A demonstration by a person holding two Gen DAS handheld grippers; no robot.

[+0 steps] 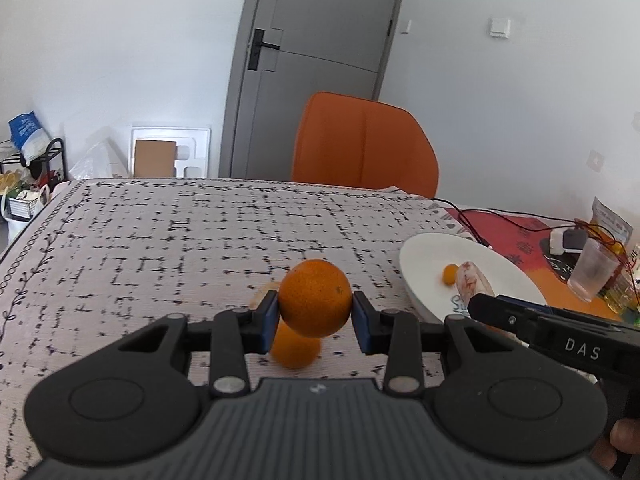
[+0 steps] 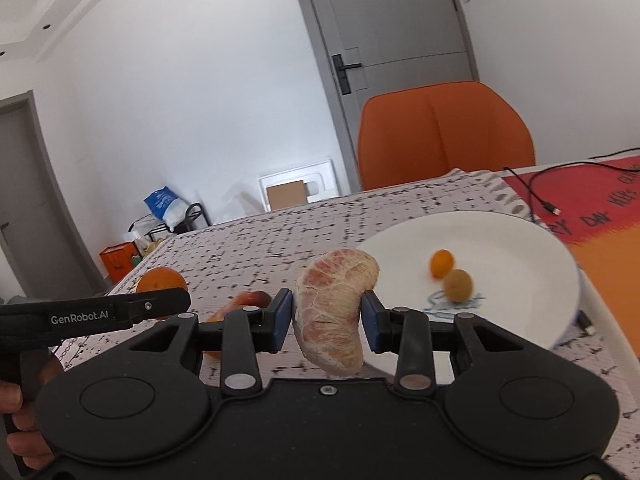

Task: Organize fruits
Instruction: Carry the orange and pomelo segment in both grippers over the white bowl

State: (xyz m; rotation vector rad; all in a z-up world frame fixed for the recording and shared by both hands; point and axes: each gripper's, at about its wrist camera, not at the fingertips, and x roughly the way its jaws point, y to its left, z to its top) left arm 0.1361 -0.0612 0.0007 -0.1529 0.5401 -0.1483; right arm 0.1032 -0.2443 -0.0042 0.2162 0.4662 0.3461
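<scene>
My left gripper [image 1: 315,311] is shut on an orange [image 1: 315,298] and holds it above the patterned tablecloth [image 1: 160,240]. A second orange fruit [image 1: 295,349] lies on the cloth right below it. My right gripper [image 2: 327,314] is shut on a peeled pomelo segment [image 2: 334,312], held left of the white plate [image 2: 520,248]. The plate holds a small orange kumquat [image 2: 441,263] and a brownish round fruit [image 2: 458,285]. In the left wrist view the plate [image 1: 432,256] is at the right with the kumquat [image 1: 451,273] and the segment [image 1: 472,280] over it.
An orange chair [image 1: 364,144] stands behind the table's far edge. A plastic cup [image 1: 592,274], cables and packets sit on the red mat [image 1: 516,236] at the far right. More fruit [image 2: 250,300] lies on the cloth left of my right gripper.
</scene>
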